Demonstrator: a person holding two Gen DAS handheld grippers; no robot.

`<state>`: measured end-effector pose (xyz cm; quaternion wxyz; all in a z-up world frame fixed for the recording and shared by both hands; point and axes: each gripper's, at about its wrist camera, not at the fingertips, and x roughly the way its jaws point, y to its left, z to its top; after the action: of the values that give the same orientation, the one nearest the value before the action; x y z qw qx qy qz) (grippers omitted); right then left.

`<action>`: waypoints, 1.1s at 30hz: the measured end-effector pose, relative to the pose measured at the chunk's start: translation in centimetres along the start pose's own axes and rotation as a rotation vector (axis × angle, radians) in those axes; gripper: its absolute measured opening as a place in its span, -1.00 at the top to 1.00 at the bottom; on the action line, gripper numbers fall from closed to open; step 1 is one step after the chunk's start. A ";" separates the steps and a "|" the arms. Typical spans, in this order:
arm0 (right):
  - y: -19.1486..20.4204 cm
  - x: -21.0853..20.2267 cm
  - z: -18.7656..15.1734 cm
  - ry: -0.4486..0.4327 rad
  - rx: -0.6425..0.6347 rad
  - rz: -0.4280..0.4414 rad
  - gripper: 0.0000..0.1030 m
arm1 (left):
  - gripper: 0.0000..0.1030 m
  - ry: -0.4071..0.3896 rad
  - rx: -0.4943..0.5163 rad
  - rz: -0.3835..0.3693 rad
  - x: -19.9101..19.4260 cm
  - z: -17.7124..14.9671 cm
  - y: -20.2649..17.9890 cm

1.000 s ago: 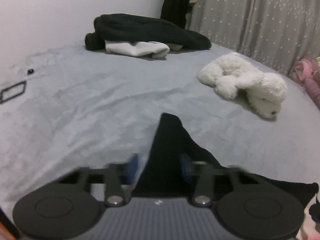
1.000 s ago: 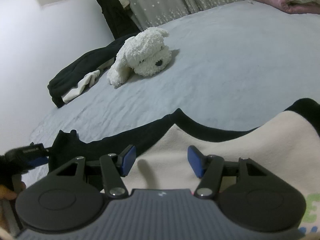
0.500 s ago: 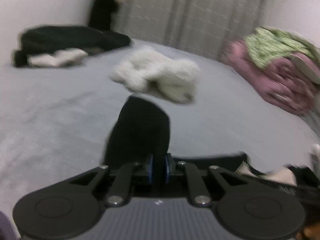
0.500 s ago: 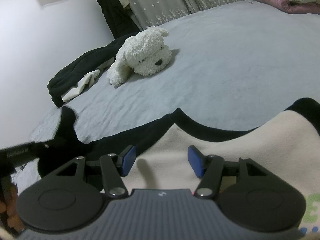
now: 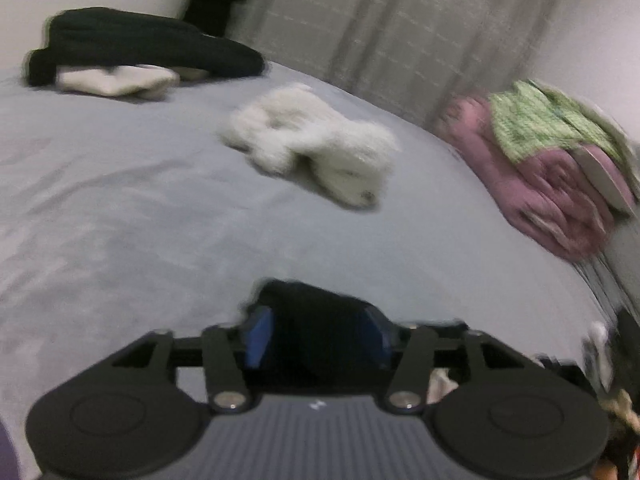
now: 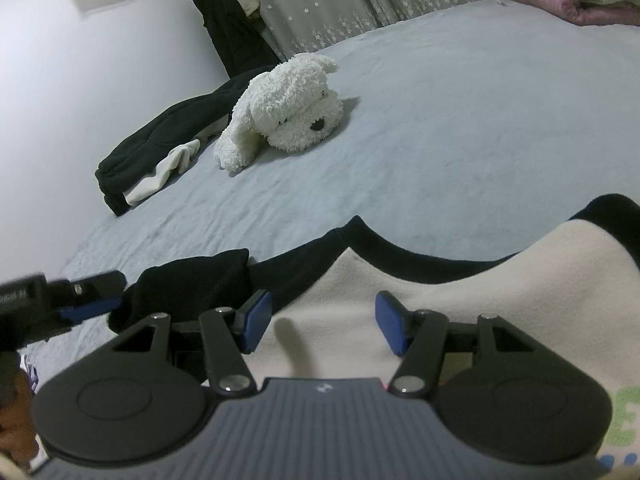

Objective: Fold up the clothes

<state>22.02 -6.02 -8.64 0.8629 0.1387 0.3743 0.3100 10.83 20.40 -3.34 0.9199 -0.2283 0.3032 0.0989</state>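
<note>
Jaws of both grippers spread wide, the left gripper (image 5: 316, 336) seemingly straddling the black sleeve (image 6: 192, 284), bedspread (image 6: 440, 120) beyond bare.

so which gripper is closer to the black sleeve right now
Left. The left gripper is right at the black sleeve, which lies between its open fingers. The right gripper hovers beside it over the cream front panel.

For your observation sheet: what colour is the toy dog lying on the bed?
White, with a black nose; the toy dog shows best in the right wrist view.

Your sweater (image 6: 500, 300): soft matt fleece. Bedspread (image 6: 440, 120): smooth matt cloth. Toy dog (image 6: 288, 108): shaggy plush. Grippers: matt black plastic.
</note>
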 end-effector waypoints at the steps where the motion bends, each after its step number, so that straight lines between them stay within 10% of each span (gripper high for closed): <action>1: 0.0 0.0 0.0 0.000 0.000 0.000 -0.20 | -0.19 -0.005 -0.014 0.007 -0.1 0.1 0.3; 9: 0.0 0.0 0.0 0.000 -0.001 0.000 -0.21 | -0.07 0.054 -0.104 0.028 1.6 -0.1 1.8; 12: 0.0 0.0 0.0 0.000 -0.001 0.000 -0.21 | 0.78 0.104 -0.103 0.035 2.3 -0.1 2.0; 33: -0.1 0.0 0.0 0.000 0.012 0.006 -0.21 | 0.82 -0.033 0.284 0.522 -3.1 10.5 2.8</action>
<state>22.07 -6.11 -8.68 0.8611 0.1451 0.3757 0.3103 12.80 27.74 5.01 0.8909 -0.0100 0.3473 0.2927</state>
